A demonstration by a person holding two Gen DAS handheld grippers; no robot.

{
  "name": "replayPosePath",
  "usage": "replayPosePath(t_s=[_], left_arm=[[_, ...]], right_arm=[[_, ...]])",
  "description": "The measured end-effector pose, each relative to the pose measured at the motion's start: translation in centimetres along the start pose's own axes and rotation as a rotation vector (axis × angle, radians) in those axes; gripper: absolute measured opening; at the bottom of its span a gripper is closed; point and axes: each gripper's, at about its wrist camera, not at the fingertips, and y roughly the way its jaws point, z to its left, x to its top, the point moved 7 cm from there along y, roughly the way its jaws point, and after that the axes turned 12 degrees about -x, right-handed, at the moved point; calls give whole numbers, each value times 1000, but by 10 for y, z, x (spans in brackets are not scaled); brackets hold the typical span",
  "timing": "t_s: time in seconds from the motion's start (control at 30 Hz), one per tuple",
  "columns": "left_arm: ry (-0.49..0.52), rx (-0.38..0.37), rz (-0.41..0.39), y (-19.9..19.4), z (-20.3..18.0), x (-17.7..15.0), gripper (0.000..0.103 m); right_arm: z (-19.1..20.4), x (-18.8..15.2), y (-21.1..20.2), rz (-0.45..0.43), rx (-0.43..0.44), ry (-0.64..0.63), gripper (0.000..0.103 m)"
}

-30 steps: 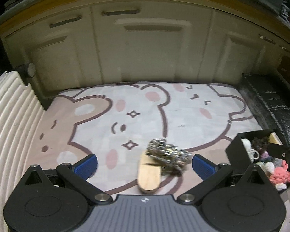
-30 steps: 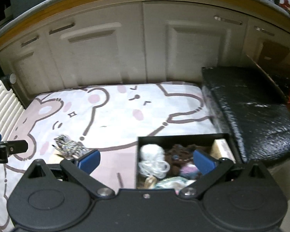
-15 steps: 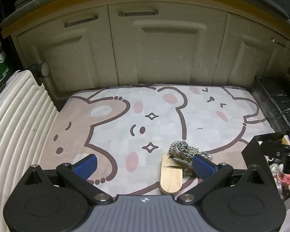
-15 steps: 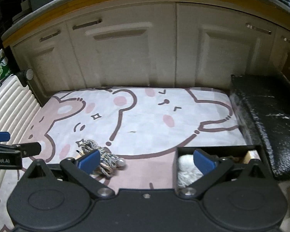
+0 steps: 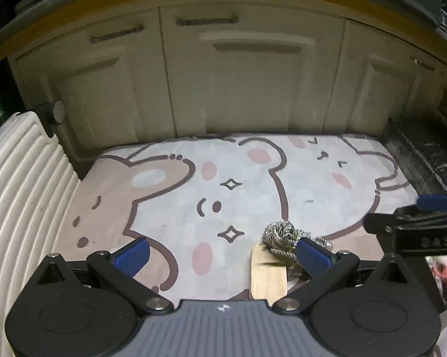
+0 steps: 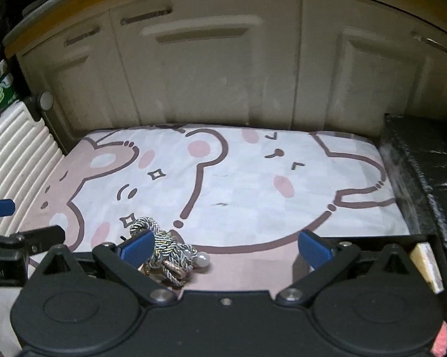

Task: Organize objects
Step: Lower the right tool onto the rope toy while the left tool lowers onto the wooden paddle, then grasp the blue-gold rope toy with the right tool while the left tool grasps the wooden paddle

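The black box at right is largely cut off by the right gripper, contents unreadable. Since the earlier frames both views have shifted left, pushing the box toward the frame edge. The twisted grey-white cord bundle lies on a pale wooden piece on the cartoon-printed mat. Left gripper and right gripper both stand wide open, empty.
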Motion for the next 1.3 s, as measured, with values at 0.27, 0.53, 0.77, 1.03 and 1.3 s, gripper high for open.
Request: replayPosePath(t_s=[0.27, 0.53, 0.77, 1.03, 1.3], left_arm=[[51, -27, 68, 23, 3, -12, 103], [49, -39, 148, 42, 8, -26, 103], [94, -58, 206, 60, 0, -33, 103], [116, -67, 256, 76, -8, -40, 103], [63, -87, 276, 88, -8, -41, 103]], right_arm=[[25, -1, 26, 5, 26, -52, 103], [44, -10, 55, 121, 36, -89, 95], [62, -16, 68, 158, 69, -146, 87], [77, -20, 81, 193, 109, -166, 67], [71, -18, 77, 209, 147, -169, 48]])
